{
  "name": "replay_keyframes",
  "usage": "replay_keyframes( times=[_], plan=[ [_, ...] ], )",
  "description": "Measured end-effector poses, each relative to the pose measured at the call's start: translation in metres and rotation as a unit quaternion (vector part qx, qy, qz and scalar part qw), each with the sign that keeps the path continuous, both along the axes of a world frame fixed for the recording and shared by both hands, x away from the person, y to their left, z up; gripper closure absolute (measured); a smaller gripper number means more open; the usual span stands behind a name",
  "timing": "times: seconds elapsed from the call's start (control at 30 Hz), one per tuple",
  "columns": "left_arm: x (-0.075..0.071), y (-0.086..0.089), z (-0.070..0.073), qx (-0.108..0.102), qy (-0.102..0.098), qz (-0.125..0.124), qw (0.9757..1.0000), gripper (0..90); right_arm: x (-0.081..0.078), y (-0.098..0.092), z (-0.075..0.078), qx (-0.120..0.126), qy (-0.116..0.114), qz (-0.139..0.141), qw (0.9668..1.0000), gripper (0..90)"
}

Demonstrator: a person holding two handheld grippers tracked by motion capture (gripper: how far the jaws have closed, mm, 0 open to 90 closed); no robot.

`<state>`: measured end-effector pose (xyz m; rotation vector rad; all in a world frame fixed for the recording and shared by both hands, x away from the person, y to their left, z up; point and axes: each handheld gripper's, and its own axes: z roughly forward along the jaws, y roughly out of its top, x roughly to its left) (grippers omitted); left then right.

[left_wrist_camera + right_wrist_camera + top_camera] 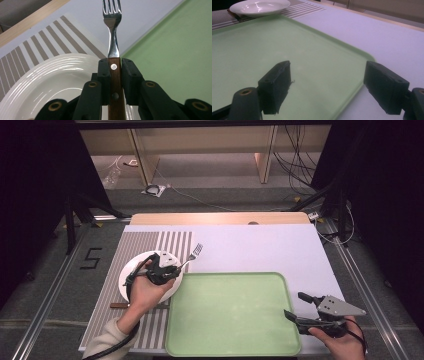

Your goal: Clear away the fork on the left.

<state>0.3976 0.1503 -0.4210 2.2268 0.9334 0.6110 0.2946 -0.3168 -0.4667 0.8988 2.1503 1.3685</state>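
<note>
The left gripper (115,75) clamps the wooden handle of the steel fork (113,30), tines toward twelve o'clock. The fork seems light, stiff, and slippery at its metal neck, so the wood is the better hold. The right gripper (329,87) stands wide open, empty, over the pale green plastic tray (249,45).

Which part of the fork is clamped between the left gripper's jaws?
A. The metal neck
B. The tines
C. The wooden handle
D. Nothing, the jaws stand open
C. In the left gripper view the left gripper presses both pads on the riveted wooden handle of the fork, tines free beyond.
</note>
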Motion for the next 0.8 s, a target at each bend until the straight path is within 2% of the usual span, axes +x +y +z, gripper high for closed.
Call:
replay_keyframes(
  times=[0.33, 0.8],
  plan=[
    [-0.018, -0.011, -0.004, -0.004, 0.009, -0.025, 0.9996, 77.3, -0.001, 0.000, 0.001, -0.005, 0.001, -0.001, 1.0000, 22.9],
    [-0.037, -0.013, -0.011, -0.006, 0.023, -0.032, 0.9992, 77.3, -0.001, 0.001, 0.001, -0.005, 0.001, -0.001, 1.0000, 22.9]
  ],
)
